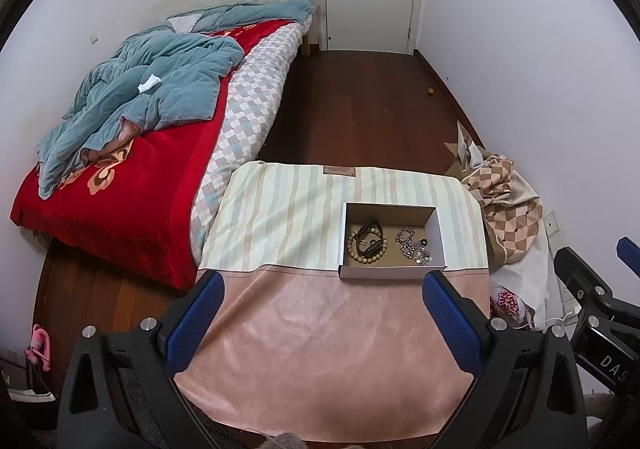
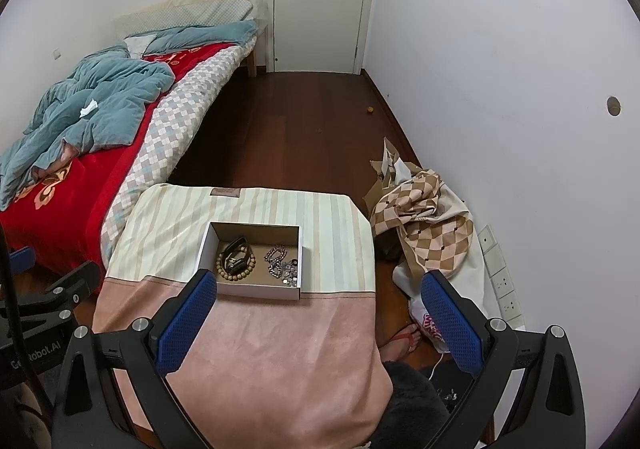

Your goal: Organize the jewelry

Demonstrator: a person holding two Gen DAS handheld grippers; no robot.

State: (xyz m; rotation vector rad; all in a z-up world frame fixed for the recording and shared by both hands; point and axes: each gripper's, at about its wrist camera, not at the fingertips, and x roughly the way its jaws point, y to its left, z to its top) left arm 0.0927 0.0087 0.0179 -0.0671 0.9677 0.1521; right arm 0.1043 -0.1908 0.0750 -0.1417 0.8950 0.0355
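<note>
Foot beside table: right wrist view only; box both.

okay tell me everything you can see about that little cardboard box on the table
The box is a shallow, open-topped rectangular tray, white outside and plain brown card inside, with no lid in sight. It sits flat on the striped part of the cloth-covered table, its near wall at the seam with the pink part. Inside, on the left, a wooden bead bracelet lies with a black band over it; on the right lies a heap of silver chain. Neither gripper touches it.
</note>
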